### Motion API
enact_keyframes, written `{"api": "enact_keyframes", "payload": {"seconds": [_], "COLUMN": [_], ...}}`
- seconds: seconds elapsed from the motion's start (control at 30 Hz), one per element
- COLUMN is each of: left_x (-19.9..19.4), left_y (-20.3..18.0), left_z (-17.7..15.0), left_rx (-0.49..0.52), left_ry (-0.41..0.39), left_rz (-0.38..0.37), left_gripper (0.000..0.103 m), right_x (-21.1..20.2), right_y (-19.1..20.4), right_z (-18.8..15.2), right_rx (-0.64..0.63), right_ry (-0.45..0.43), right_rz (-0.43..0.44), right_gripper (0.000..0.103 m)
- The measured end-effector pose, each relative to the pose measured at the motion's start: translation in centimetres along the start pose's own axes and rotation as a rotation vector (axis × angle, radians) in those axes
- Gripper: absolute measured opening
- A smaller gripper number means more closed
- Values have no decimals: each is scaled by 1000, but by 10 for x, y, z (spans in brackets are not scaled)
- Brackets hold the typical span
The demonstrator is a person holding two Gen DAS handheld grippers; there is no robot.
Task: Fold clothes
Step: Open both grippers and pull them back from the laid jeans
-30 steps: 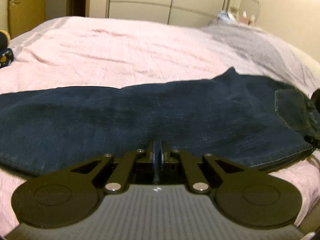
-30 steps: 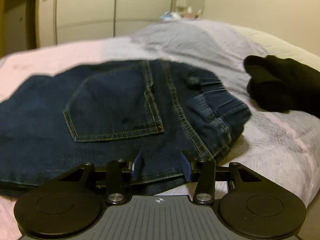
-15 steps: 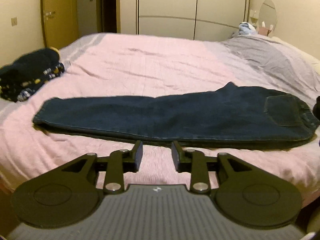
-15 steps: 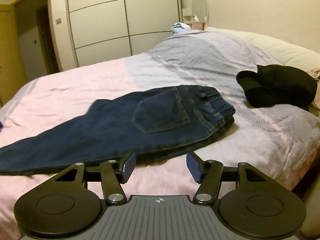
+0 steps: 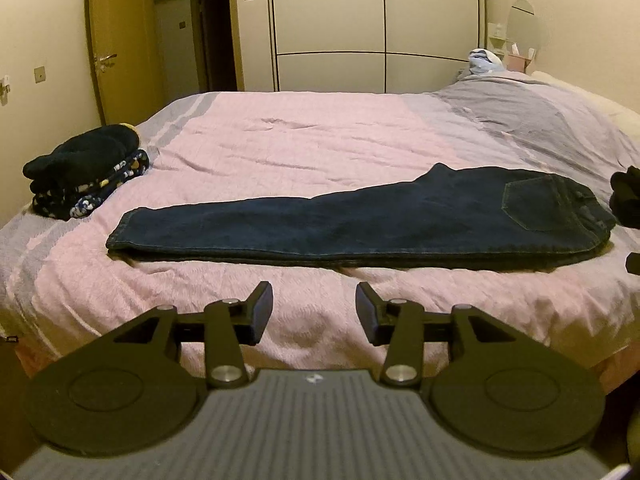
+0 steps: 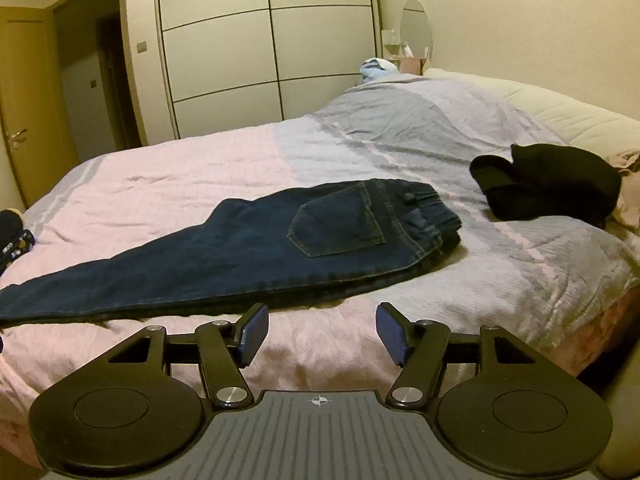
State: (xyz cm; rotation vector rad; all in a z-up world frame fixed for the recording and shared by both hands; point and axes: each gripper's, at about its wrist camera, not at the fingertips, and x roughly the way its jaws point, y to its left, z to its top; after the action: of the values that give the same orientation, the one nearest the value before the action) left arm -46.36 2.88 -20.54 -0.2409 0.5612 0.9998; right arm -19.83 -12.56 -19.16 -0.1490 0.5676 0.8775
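Dark blue jeans (image 5: 360, 220) lie flat on the pink bedspread, folded lengthwise with one leg over the other, hems to the left and waistband to the right. In the right wrist view the jeans (image 6: 260, 252) show a back pocket and the waistband near the grey part of the cover. My left gripper (image 5: 315, 307) hovers open near the bed's front edge, short of the jeans, with nothing between its fingers. My right gripper (image 6: 323, 330) is likewise open and empty, pulled back from the waistband end.
A stack of folded dark clothes (image 5: 86, 172) sits at the bed's left edge. A crumpled black garment (image 6: 548, 186) lies right of the jeans, with a pinkish cloth (image 6: 628, 196) beside it. The bedspread (image 5: 300, 140) stretches beyond the jeans toward a wardrobe (image 5: 380, 28) and a door (image 5: 116, 40).
Both grippers have pulled back from the jeans toward the bed's front edge. The left one was shut over the jeans' near edge a second ago and now stands open; the jeans lie still.
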Motion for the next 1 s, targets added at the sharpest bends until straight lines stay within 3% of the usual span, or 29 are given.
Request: {"api": "enact_keyframes", "payload": {"seconds": [0.47,1.0], "left_x": [-17,-1], "left_y": [-30,2], "left_z": [-13,-5], "left_rx": [67,-20], "left_ry": [-5,10], "left_rz": [-44,-9], "left_gripper": [44,45], "right_x": [-27,-7], "right_y": [-25,2], "right_z": [-12,-4], "right_rx": [31,-30], "right_ry": [-37,-11], "right_rz": [-35,1], "right_gripper": [64,65]}}
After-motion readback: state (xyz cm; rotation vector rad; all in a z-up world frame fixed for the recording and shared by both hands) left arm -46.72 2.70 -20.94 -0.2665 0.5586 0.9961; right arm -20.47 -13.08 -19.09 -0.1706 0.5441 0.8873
